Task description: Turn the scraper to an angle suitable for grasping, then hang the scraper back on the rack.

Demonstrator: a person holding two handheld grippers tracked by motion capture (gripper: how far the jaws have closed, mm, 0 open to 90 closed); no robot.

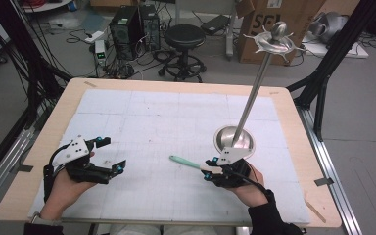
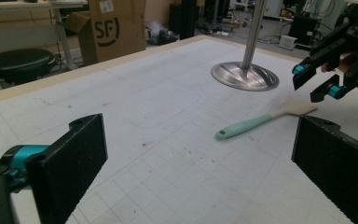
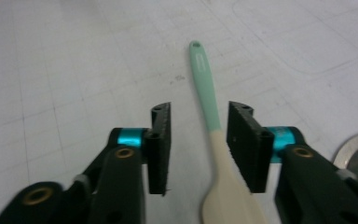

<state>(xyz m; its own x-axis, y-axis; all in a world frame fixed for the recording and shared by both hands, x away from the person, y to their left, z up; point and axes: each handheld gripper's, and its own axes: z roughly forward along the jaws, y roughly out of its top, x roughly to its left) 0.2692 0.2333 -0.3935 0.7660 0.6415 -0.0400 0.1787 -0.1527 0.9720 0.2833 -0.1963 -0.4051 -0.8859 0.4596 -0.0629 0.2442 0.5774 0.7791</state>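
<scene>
A spatula (image 1: 183, 161) with a mint-green handle and a cream blade lies flat on the white gridded mat. In the right gripper view the spatula (image 3: 205, 93) runs between the jaws of my right gripper (image 3: 200, 109), handle pointing away. The jaws stand apart with a clear gap on the left side, so the pads do not press on it. From above, my right gripper (image 1: 209, 169) sits at the blade end, just in front of the metal stand's round base (image 1: 233, 139). My left gripper (image 1: 116, 152) rests at the mat's left, wide open and holding nothing. In its own view, the left gripper (image 2: 200, 140) faces the spatula (image 2: 256, 123) and the right gripper (image 2: 307, 86).
A tall metal pole (image 1: 254, 88) rises from the round base (image 2: 244, 77) to a spiked top piece (image 1: 274, 41). The wooden table edge (image 1: 176, 84) frames the mat. Beyond it stand a black stool (image 1: 184, 36), computer towers (image 1: 132, 24) and a cardboard box (image 1: 274, 24).
</scene>
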